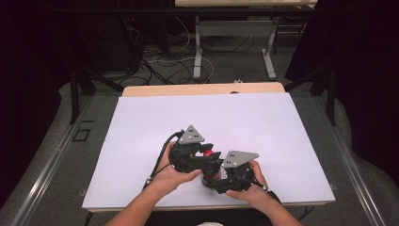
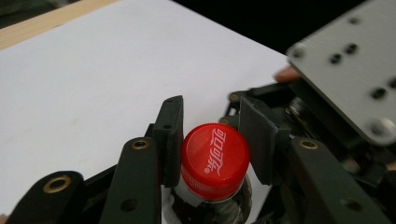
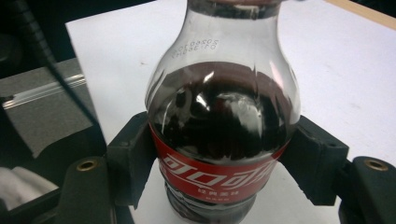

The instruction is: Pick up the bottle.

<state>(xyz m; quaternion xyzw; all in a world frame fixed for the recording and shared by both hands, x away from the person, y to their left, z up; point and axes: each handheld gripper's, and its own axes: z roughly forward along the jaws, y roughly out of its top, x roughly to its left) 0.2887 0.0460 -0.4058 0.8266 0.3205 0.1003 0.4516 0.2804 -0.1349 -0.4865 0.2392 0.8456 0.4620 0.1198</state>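
A small cola bottle (image 3: 222, 107), with dark drink and a red label, stands upright on the white sheet (image 1: 211, 117) near the table's front edge. My right gripper (image 3: 224, 161) is shut on its body at label height, one pad (image 3: 133, 154) pressing on each side. The left gripper (image 2: 214, 140) is shut on the bottle's red cap (image 2: 215, 161), which carries white lettering. In the high view both grippers meet over the bottle (image 1: 210, 178), the left gripper (image 1: 206, 156) reaching in from the left and the right gripper (image 1: 215, 181) from the right, each held by a hand.
The white sheet covers most of the wooden table (image 1: 202, 88). The right gripper's grey plate (image 2: 345, 70) sits close beside the cap. Metal rails (image 1: 51, 160) run along the table's sides, and cables lie on the floor (image 1: 160, 66) beyond its far edge.
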